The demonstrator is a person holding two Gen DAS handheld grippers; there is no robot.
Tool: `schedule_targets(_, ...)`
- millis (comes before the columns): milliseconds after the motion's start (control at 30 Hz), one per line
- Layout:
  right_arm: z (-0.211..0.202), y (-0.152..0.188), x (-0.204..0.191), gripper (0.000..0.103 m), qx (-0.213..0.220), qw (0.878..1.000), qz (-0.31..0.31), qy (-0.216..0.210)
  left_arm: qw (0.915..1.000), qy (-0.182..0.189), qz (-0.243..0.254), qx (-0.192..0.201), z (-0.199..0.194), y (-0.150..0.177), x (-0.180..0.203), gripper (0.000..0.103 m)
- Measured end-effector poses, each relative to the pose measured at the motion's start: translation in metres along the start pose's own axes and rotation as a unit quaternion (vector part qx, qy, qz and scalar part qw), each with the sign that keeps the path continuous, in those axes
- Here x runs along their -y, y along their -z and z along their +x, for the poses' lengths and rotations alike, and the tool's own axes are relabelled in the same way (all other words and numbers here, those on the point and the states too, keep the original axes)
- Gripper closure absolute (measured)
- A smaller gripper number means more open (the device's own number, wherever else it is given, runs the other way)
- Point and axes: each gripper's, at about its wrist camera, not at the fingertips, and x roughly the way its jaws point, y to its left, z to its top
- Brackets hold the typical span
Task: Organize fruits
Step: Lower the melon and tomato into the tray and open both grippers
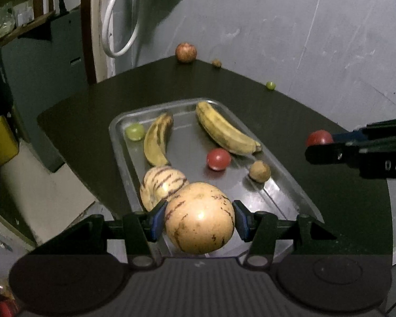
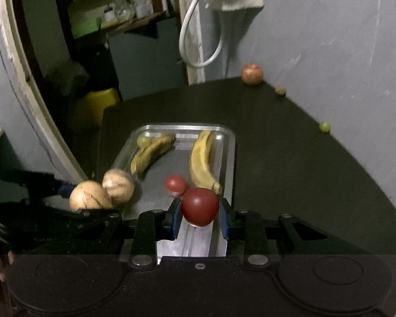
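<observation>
Between the left gripper (image 1: 199, 220) jaws sits a streaked pale melon (image 1: 199, 218), clamped tight; right gripper (image 2: 200, 215) jaws squeeze a red tomato (image 2: 200, 206), tray (image 2: 231, 163) beyond.

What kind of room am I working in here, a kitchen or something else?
Probably a home utility or storage corner, not clearly a kitchen: scuffed grey wall, a cluttered wooden shelf, a loose white cable hanging down. The fruit tray sits on a dark table.
</observation>
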Motion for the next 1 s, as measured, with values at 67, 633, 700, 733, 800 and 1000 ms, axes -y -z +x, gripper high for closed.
schedule_targets(67, 0.006, 0.005, -0.002, 0.072, -0.010, 1.000, -0.006, -0.006, 1.0000, 0.000, -0.001, -0.006, 0.003, 0.003, 0.000, 0.046)
schedule_targets(633, 0.052, 0.017, -0.008, 0.072, -0.063, 0.997, -0.031, -0.022, 0.9996, -0.011, 0.001, -0.024, 0.027, 0.010, -0.003, 0.046)
schedule_targets(700, 0.056, 0.018, -0.007, 0.072, -0.067, 0.997, -0.032, -0.021, 0.9996, -0.013, -0.002, -0.026, 0.029, 0.011, -0.005, 0.046)
schedule_targets(733, 0.057, 0.018, -0.006, 0.072, -0.070, 0.997, -0.032, -0.022, 0.9996, -0.012, -0.002, -0.026, 0.030, 0.012, -0.005, 0.046)
schedule_targets(800, 0.060, 0.020, -0.005, 0.072, -0.075, 0.996, -0.032, -0.021, 0.9996, -0.013, -0.001, -0.026, 0.031, 0.012, -0.005, 0.046)
schedule_targets(1000, 0.065, 0.021, -0.003, 0.072, -0.076, 0.996, -0.033, -0.022, 0.9996, -0.018, -0.004, -0.024, 0.036, 0.007, -0.006, 0.046)
